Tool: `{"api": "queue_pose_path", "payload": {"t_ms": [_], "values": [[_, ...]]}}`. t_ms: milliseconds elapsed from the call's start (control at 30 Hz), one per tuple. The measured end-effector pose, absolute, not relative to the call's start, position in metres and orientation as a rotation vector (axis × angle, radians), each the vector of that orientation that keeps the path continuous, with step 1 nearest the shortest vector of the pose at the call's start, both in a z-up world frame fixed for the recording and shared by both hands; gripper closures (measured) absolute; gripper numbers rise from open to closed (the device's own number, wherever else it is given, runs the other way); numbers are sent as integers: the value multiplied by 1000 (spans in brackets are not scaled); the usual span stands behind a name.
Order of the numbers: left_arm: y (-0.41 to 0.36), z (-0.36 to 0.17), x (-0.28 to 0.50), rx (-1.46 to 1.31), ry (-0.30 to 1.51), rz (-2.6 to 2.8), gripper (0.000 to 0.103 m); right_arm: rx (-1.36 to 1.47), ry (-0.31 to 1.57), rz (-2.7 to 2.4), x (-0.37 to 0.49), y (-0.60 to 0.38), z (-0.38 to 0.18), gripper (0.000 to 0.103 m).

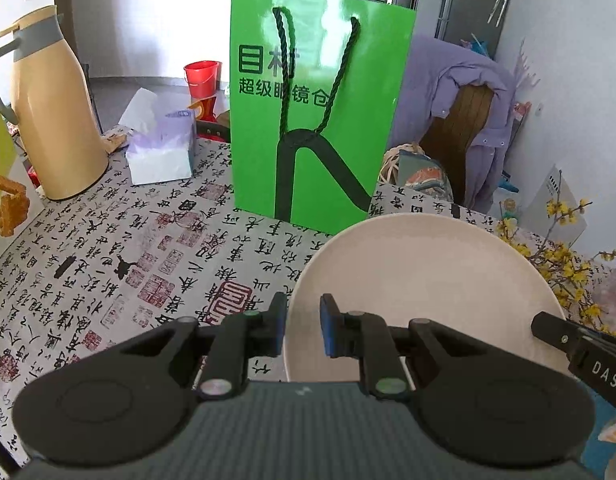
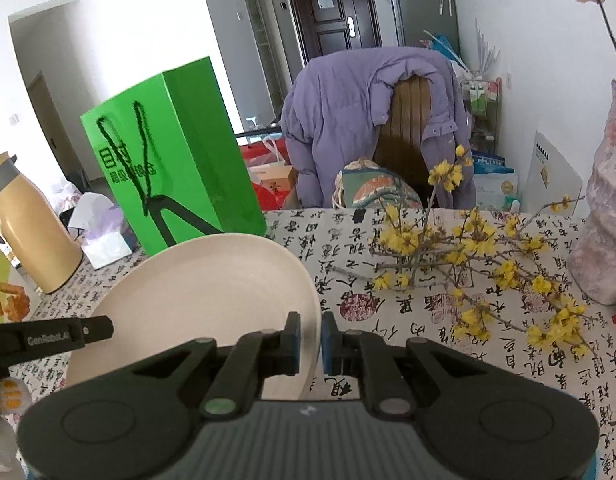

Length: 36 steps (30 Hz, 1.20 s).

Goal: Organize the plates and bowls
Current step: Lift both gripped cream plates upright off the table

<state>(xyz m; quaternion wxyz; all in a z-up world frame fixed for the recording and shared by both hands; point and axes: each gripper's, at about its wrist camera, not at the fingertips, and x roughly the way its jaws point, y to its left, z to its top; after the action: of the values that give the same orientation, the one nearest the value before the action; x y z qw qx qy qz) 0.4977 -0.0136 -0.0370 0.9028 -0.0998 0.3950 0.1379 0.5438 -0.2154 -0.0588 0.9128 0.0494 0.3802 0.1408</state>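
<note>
both grippers hold one cream plate [image 1: 424, 280] by opposite edges, off the calligraphy-print tablecloth [image 1: 108, 272]. the left gripper [image 1: 303, 330] has its blue pads pinching the plate's left rim, and the right gripper [image 2: 311, 338] pinches the rim on the far side, jaws nearly pressed together on the thin edge. the plate sits tilted between them, in front of the green paper bag [image 1: 320, 120], with yellow flowering branches [image 2: 468, 264] lying just beside it to the right. the step in hand looks like carrying the plate toward wherever it is to be stacked; no bowls or other plates show. the next move calls for keeping both hands moving together so the rim does not slip, and clearing the branches
</note>
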Motion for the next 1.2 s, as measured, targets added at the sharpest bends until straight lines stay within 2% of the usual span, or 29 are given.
{"api": "queue_pose_path", "payload": {"t_ms": [1200], "values": [[-30, 17, 410, -213, 728, 235, 86, 138, 667, 304, 453, -242, 0, 93]]}}
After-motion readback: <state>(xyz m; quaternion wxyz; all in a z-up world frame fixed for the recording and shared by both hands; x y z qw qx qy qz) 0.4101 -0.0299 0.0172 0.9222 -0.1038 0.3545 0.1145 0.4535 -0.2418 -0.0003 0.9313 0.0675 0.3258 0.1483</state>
